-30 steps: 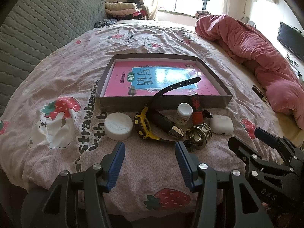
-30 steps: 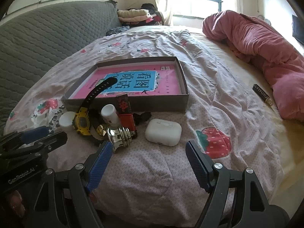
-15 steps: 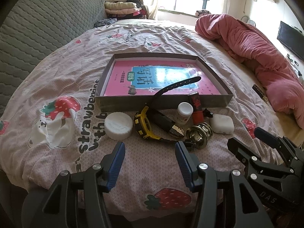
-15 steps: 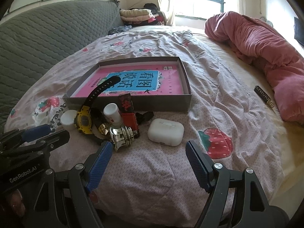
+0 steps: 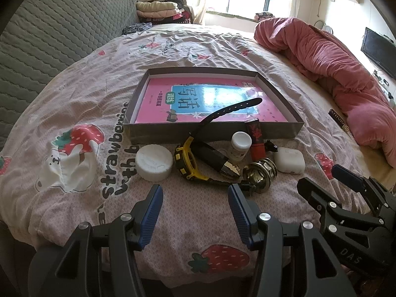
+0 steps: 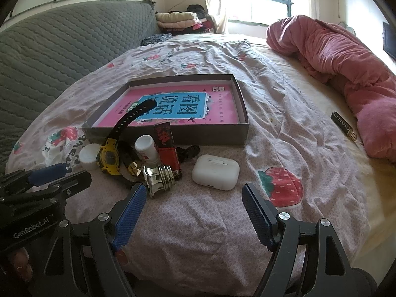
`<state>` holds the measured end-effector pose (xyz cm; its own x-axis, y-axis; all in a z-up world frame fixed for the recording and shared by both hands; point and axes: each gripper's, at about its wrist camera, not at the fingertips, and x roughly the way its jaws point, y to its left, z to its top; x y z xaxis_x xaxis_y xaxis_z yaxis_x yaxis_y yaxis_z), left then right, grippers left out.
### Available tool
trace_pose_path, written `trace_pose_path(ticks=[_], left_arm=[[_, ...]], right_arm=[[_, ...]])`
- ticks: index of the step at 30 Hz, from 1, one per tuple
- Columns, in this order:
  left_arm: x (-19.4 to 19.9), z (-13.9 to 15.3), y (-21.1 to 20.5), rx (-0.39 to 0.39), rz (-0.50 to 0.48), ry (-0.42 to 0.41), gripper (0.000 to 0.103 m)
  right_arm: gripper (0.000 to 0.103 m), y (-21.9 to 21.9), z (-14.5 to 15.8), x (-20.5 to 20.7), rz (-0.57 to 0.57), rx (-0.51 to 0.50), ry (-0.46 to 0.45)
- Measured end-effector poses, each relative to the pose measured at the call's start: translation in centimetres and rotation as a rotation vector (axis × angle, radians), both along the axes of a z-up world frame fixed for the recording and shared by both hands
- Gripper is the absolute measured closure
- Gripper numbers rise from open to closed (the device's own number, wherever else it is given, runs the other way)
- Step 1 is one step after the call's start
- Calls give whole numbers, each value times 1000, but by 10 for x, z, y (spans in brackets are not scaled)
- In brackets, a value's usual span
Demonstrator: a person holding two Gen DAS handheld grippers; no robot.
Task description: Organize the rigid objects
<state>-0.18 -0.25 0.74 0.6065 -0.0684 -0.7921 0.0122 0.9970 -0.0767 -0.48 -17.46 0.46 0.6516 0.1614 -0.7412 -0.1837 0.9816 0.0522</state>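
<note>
Bedsheet (image 6: 198, 222) bare before earbud case (image 6: 215, 172)

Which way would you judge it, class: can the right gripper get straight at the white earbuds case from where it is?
Probably yes: the right gripper is open, and only bare bedsheet lies between it and the white earbuds case.

Bare bedsheet (image 5: 193, 212) lies open between both grippers and the clutter — nothing blocks a low approach there. The white earbud case (image 6: 215, 172) sits apart on the cluster's right with free sheet around it, while the watch (image 5: 188, 160), brass knob (image 5: 259, 173), small bottle (image 5: 240, 146) and red box (image 5: 256, 141) crowd together touching. Directly behind them the grey tray (image 5: 215, 133) wall closes the far side.
</note>
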Motion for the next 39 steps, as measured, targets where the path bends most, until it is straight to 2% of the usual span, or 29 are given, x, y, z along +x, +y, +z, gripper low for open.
trace_pose_path(ticks=[11,32,39], left_arm=[[2,-4,3,-5,14,9,49],[8,-7,40,-44,102,40,49],[11,-12,35,-80,68,43,49]], right_arm=[[23,-2,2,1,-9,12,-4],[23,-6,7,0,-13,27,-20],[23,-14,6,3,-34,49,-11]])
